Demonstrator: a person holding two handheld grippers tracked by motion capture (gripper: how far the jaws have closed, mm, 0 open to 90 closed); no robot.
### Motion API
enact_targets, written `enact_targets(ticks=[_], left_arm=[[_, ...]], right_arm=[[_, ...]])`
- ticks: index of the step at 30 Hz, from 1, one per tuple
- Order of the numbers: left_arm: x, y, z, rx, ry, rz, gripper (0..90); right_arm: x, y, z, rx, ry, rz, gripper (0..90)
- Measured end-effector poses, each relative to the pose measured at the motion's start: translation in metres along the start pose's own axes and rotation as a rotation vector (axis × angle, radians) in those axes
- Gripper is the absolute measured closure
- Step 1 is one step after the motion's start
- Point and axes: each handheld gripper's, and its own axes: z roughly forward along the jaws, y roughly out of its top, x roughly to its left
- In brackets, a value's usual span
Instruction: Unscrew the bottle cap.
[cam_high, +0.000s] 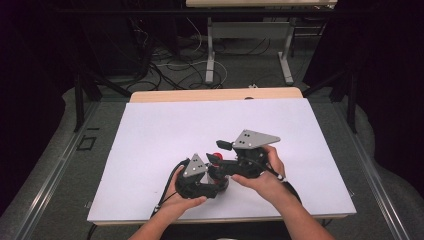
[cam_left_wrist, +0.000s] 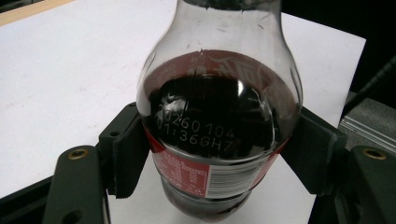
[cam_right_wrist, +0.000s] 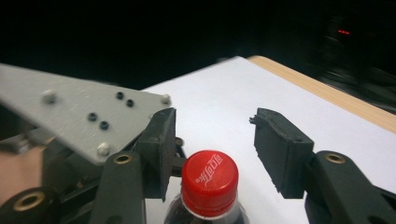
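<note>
A cola bottle (cam_left_wrist: 219, 121) with dark drink and a red label stands upright on the white sheet (cam_high: 165, 130). My left gripper (cam_left_wrist: 219, 158) is shut on its body, one pad pressing each side below the shoulder. In the high view the left gripper (cam_high: 212, 181) sits near the front edge, with the red cap (cam_high: 216, 157) just above it. My right gripper (cam_high: 220, 156) comes in from the right at cap height. In the right gripper view the red cap (cam_right_wrist: 209, 182) lies low between the jaws of the right gripper (cam_right_wrist: 219, 147), which stand open with clear gaps on both sides.
The white sheet covers a wooden table (cam_high: 215, 94) whose far edge shows. Beyond it are floor cables (cam_high: 170, 70) and the legs of another table (cam_high: 210, 55). The left gripper's grey plate (cam_right_wrist: 79, 116) lies close to the right gripper's left jaw.
</note>
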Motion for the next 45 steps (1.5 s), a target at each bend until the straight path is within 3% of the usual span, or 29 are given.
enact_targets(ticks=[1, 3, 10, 14, 17, 18, 19, 20, 22, 23, 24, 26, 27, 28, 32, 34, 36, 37, 38, 39, 40, 41, 42, 43, 44, 45], left_arm=[[0.0, 0.0, 0.0, 0.0, 0.0, 0.0, 30.3], [0.0, 0.0, 0.0, -0.001, -0.001, -0.005, 30.3], [0.0, 0.001, -0.001, 0.013, 0.003, 0.007, 30.3], [0.0, 0.001, -0.001, 0.016, -0.003, 0.007, 30.3], [-0.001, 0.0, 0.0, 0.013, -0.004, 0.003, 30.3], [-0.001, 0.0, 0.0, 0.007, -0.01, 0.0, 30.3], [0.0, 0.0, -0.001, 0.009, -0.005, 0.006, 30.3], [0.0, 0.001, -0.002, 0.019, -0.014, 0.013, 30.3], [-0.002, 0.0, -0.001, 0.006, -0.025, 0.013, 30.3], [-0.002, 0.0, -0.001, 0.006, -0.025, 0.013, 30.3], [-0.002, 0.001, -0.001, 0.006, -0.025, 0.022, 30.3], [-0.003, 0.002, -0.002, 0.016, -0.043, 0.024, 30.3], [-0.004, 0.001, -0.001, 0.002, -0.036, 0.022, 30.3], [-0.003, 0.001, -0.001, 0.001, -0.038, 0.032, 30.4], [-0.004, 0.001, -0.001, 0.017, -0.046, 0.038, 30.4], [-0.004, 0.0, 0.0, 0.008, -0.035, 0.029, 30.4], [-0.003, 0.0, 0.0, 0.015, -0.025, 0.022, 30.3], [-0.003, 0.0, 0.0, 0.015, -0.025, 0.022, 30.3], [-0.003, 0.0, 0.0, 0.007, -0.028, 0.014, 30.3], [-0.002, 0.0, 0.0, 0.009, -0.022, 0.014, 30.3], [-0.001, 0.0, 0.0, 0.006, -0.021, 0.013, 30.3], [0.0, 0.001, -0.001, 0.009, -0.015, 0.015, 30.3], [0.0, 0.001, -0.002, 0.021, -0.022, 0.015, 30.3], [0.0, 0.001, -0.001, 0.011, -0.01, 0.012, 30.3], [0.0, 0.001, -0.001, 0.011, -0.005, 0.012, 30.3], [0.0, 0.0, 0.0, 0.013, -0.001, 0.012, 30.3]], right_arm=[[0.0, 0.0, 0.0, 0.0, 0.0, 0.0, 49.9], [0.012, -0.003, 0.002, 0.008, -0.08, 0.028, 51.1], [0.018, -0.009, 0.01, 0.022, -0.153, 0.056, 57.3], [0.018, -0.011, 0.01, 0.023, -0.142, 0.065, 60.8], [0.012, -0.012, 0.009, 0.022, -0.084, 0.041, 61.3], [0.012, -0.012, 0.009, 0.022, -0.084, 0.041, 61.3], [0.008, -0.012, 0.009, 0.014, -0.048, 0.018, 61.4], [-0.001, -0.011, 0.008, 0.028, 0.044, -0.011, 61.4], [-0.009, -0.011, 0.008, 0.021, 0.148, -0.081, 61.5], [-0.009, -0.011, 0.008, 0.021, 0.148, -0.081, 61.5], [-0.021, -0.009, 0.009, 0.028, 0.256, -0.128, 61.5], [-0.031, -0.007, 0.01, 0.019, 0.346, -0.154, 61.5], [-0.031, -0.007, 0.01, 0.019, 0.346, -0.154, 61.5], [-0.04, -0.006, 0.012, 0.023, 0.425, -0.199, 61.5], [-0.048, -0.006, 0.015, 0.031, 0.506, -0.223, 61.5], [-0.049, -0.006, 0.016, 0.039, 0.503, -0.203, 61.2], [-0.047, -0.006, 0.016, 0.048, 0.467, -0.158, 59.2], [-0.044, -0.007, 0.015, 0.043, 0.427, -0.146, 53.6], [-0.044, -0.007, 0.015, 0.043, 0.427, -0.146, 53.6], [-0.035, -0.007, 0.012, 0.012, 0.315, -0.106, 48.3], [-0.032, -0.007, 0.01, 0.006, 0.285, -0.085, 48.3], [-0.032, -0.007, 0.01, 0.006, 0.285, -0.085, 48.3], [-0.022, -0.006, 0.006, -0.015, 0.219, -0.054, 47.7], [-0.022, -0.006, 0.006, -0.015, 0.219, -0.054, 47.7], [-0.016, -0.006, 0.004, -0.024, 0.177, -0.045, 47.7], [-0.004, -0.006, 0.0, -0.044, 0.077, 0.0, 48.6]])
